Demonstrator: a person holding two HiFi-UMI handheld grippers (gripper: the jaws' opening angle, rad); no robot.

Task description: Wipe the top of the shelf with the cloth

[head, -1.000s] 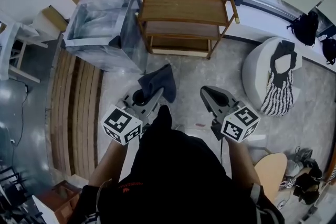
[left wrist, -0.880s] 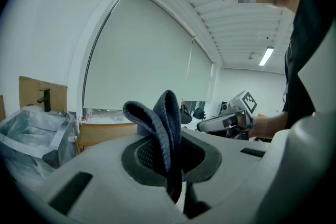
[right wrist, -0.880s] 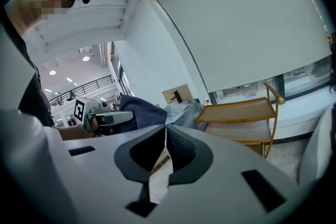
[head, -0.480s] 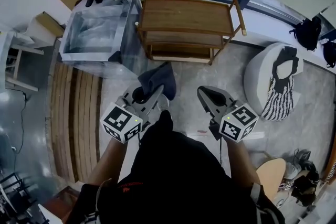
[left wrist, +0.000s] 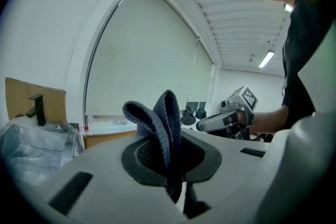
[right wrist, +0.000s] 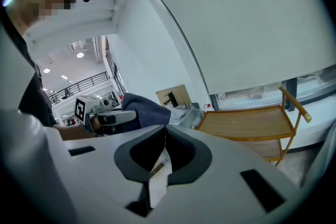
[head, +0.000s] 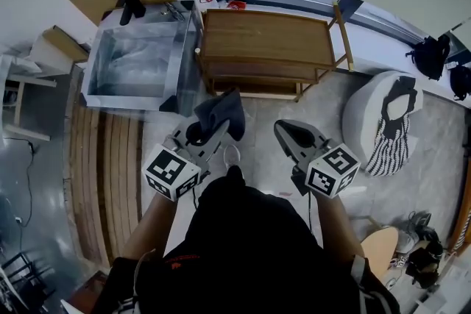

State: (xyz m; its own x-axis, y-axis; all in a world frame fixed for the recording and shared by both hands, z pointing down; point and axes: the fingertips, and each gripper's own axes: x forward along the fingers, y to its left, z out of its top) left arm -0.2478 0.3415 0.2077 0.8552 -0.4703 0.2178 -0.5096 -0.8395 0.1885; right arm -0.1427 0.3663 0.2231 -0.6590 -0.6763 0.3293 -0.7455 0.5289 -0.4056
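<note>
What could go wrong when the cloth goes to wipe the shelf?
1. The left gripper pinches only part of the cloth. The rest flops loose, so it might slip out when rubbed on the shelf.
2. The shelf has a raised rail at its right end, and a bin stands close on its left. A wide swipe could knock into either.

bright even daylight | strong fisheye edges | dark vignette corners

Wooden shelf point(head: 268, 37) on seemingly concrete floor point(head: 259, 120)
</note>
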